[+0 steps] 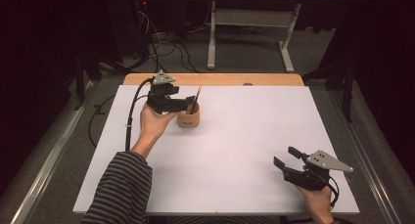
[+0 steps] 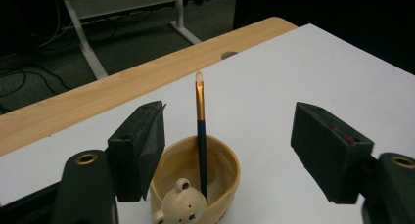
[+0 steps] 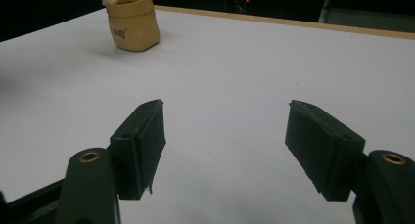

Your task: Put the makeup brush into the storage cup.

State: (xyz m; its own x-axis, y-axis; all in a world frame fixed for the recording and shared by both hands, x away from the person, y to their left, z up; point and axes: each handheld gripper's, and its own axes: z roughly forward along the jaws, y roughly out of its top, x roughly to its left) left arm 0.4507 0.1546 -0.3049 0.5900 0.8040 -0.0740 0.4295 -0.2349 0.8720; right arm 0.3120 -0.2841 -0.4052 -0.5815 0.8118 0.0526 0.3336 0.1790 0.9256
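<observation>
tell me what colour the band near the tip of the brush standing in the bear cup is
Gold, on the dark-handled brush; clearest in the left gripper view.

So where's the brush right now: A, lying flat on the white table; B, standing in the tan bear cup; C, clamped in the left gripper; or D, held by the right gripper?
B: the brush stands upright inside the bear cup, and the left gripper has its jaws wide apart either side, pads clear of it.

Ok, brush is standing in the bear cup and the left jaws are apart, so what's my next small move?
Probably lift the left gripper straight up and away: its jaws stand wide of the brush, which leans in the cup unheld. The right gripper rests open, far off.
</observation>
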